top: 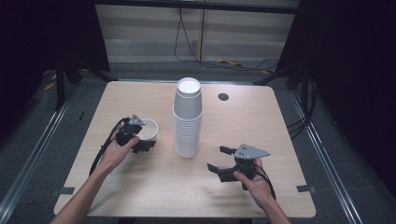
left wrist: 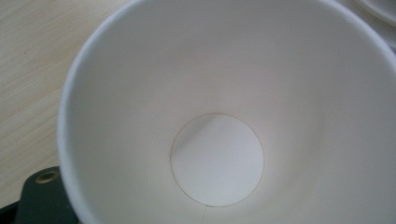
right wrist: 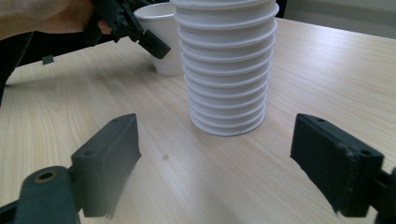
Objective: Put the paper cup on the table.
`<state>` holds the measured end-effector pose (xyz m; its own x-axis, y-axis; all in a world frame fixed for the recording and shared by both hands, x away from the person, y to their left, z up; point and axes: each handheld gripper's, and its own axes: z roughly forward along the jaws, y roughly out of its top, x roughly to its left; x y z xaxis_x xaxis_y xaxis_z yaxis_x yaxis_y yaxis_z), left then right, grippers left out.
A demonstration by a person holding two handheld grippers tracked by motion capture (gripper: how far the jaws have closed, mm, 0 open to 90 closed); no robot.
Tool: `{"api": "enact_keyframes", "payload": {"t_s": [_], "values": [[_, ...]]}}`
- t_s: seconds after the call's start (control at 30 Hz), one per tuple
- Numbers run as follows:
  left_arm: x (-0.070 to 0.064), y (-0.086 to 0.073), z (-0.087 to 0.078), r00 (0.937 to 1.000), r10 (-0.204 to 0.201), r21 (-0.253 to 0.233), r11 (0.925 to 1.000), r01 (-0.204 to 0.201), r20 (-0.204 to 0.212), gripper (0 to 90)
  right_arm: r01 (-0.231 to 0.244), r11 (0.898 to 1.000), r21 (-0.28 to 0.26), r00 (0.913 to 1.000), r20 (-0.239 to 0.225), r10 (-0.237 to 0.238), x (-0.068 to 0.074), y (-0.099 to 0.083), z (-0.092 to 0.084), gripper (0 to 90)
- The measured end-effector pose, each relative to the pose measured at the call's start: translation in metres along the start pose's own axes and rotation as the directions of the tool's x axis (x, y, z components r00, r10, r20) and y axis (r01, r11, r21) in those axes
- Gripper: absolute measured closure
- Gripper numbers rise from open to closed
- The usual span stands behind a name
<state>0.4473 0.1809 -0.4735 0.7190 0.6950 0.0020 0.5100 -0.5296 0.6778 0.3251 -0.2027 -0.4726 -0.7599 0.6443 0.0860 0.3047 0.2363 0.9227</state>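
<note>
A tall stack of white paper cups (top: 188,121) (right wrist: 226,70) stands mouth-down at the middle of the wooden table (top: 140,196). Left of it a single white cup (top: 150,128) (right wrist: 163,37) stands mouth-up on the table. My left gripper (top: 142,137) (right wrist: 135,28) is open, tilted down over this cup. Its view looks straight into the empty cup (left wrist: 215,93), with one finger (left wrist: 44,198) outside the rim at the lower left. My right gripper (top: 217,158) (right wrist: 215,158) is open with nothing between its jaws. It sits low over the table, pointing at the stack's base.
A small dark round hole (top: 223,97) lies in the table behind and to the right of the stack. Black cables (top: 100,154) trail from both grippers toward the near edge. Metal rails and dark floor flank the table on both sides.
</note>
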Motion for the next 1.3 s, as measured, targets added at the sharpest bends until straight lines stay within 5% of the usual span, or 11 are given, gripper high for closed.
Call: {"api": "enact_keyframes", "payload": {"t_s": [0.27,0.33,0.6,0.8,1.0,1.3], "values": [[0.003,-0.013,-0.002,0.9991,-0.032,-0.003,0.9995,0.032,0.029,15.8,-0.001,1.0,-0.005,1.0,0.007,0.001,0.0,0.0,0.001,13.6],[0.001,-0.015,-0.004,0.9998,-0.021,-0.001,0.9998,0.021,0.002,15.9,0.001,1.0,-0.006,1.0,0.007,-0.001,0.0,0.0,0.001,13.6],[0.008,-0.027,-0.012,0.9985,-0.054,-0.011,0.9985,0.054,0.004,15.7,0.007,1.0,-0.002,0.9999,0.014,-0.007,0.002,0.0,0.001,13.6],[0.002,-0.032,-0.017,0.9994,-0.032,-0.016,0.9994,0.032,0.015,16.1,0.007,1.0,-0.001,0.9998,0.018,-0.007,0.001,0.0,0.001,13.6],[-0.008,-0.04,-0.025,0.9988,-0.023,-0.071,0.9972,0.026,0.044,15.7,0.004,1.0,-0.006,0.9998,0.019,-0.004,0.001,0.0,0.0,13.6],[-0.022,-0.05,-0.036,0.9994,-0.015,-0.109,0.9938,0.018,0.03,15.8,0.01,1.0,-0.005,0.9998,0.02,-0.01,0.002,0.0,-0.001,13.6]]}}
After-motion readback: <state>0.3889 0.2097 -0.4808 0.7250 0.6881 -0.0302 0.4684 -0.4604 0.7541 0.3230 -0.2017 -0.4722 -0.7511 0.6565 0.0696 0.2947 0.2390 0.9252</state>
